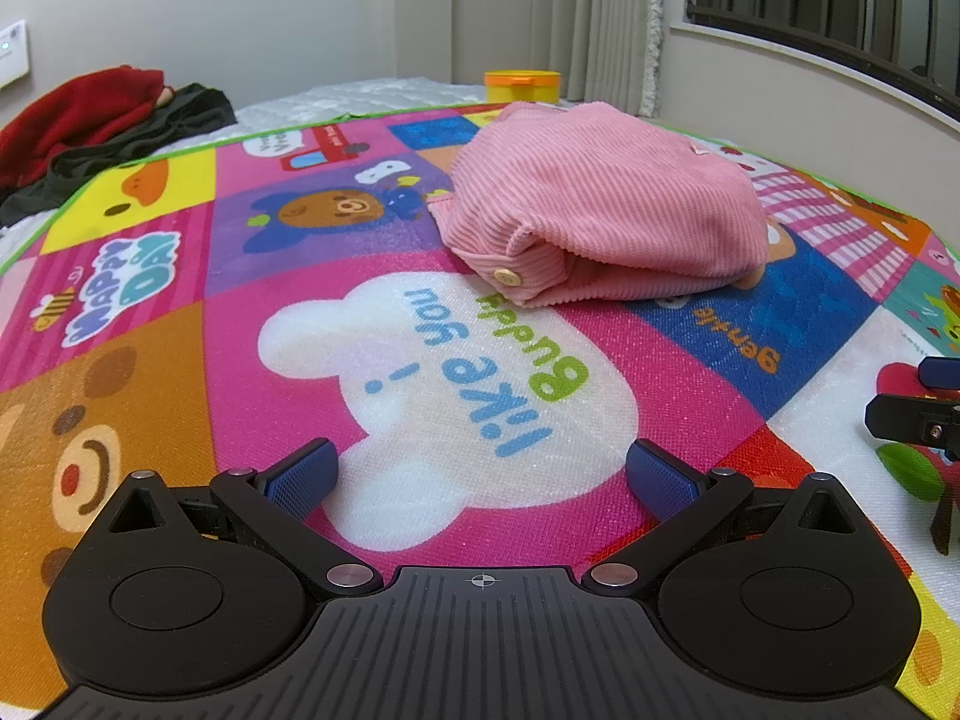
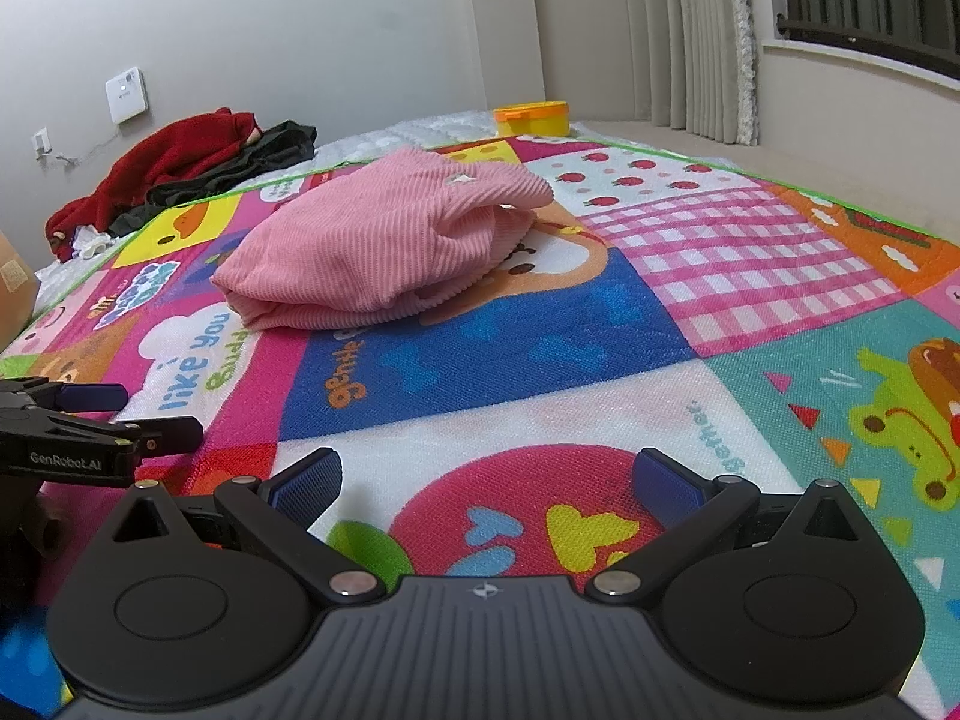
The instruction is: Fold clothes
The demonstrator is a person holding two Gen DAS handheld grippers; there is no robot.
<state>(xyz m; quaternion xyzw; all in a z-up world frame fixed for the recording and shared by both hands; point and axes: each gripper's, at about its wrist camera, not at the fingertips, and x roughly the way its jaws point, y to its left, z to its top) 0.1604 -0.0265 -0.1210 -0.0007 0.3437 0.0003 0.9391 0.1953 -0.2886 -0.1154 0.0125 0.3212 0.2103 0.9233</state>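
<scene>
With both the left gripper [image 1: 480,474] and right gripper [image 2: 486,477] spread empty, the folded pink corduroy garment [image 1: 600,222] lies ahead of the fingers on the play mat [image 1: 420,360]; next, probably, fetch the red garment [image 1: 78,114] beyond.

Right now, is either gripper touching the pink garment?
Apart. In the left wrist view the open left gripper has bare mat between it and the pink garment; the right wrist view shows the same for the right gripper.
</scene>
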